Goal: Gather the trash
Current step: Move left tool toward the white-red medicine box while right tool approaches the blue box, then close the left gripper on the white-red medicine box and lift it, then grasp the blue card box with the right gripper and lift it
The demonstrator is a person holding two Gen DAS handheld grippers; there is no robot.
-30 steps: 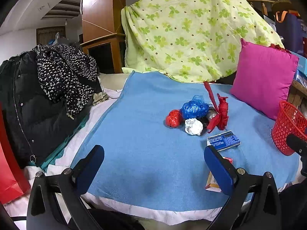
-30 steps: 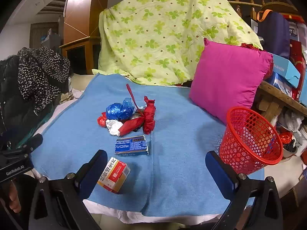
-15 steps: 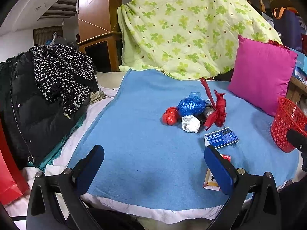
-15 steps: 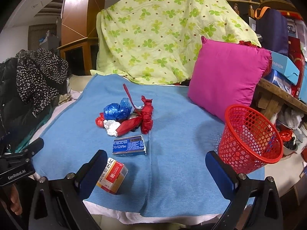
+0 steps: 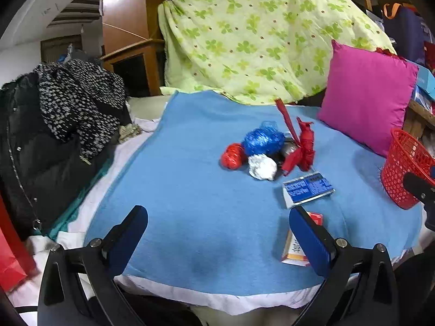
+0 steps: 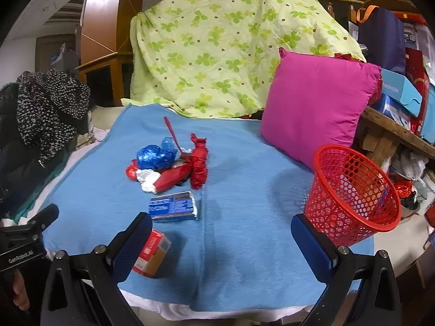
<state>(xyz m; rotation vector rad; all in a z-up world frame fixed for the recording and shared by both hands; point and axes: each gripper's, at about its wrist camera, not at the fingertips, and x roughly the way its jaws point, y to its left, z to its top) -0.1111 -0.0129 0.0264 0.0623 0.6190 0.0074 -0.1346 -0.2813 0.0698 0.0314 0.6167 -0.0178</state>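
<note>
A heap of trash lies mid-blanket: a crumpled blue bag [image 5: 263,140] [image 6: 155,157], a red wad [image 5: 231,156], a white paper ball [image 5: 261,166] [image 6: 147,181] and a red wrapper bundle [image 5: 302,146] [image 6: 195,166]. Nearer lie a flat blue box [image 5: 307,188] [image 6: 174,206] and a red-and-orange carton [image 5: 296,244] [image 6: 152,253]. A red mesh basket [image 6: 353,195] [image 5: 405,168] stands at the blanket's right edge. My left gripper [image 5: 217,220] and right gripper [image 6: 220,225] both hover open and empty over the near edge, short of the trash.
A blue blanket [image 5: 190,190] covers the bed. A magenta cushion [image 6: 315,108] leans at the back right under a green floral quilt [image 6: 223,43]. Dark coats [image 5: 54,125] pile on the left. Boxes and bags crowd a wooden shelf [image 6: 394,125] at the right.
Both grippers have drifted slightly left and forward over the bed, so the trash heap sits a little nearer in both views. Jaws stay open; nothing was touched.
</note>
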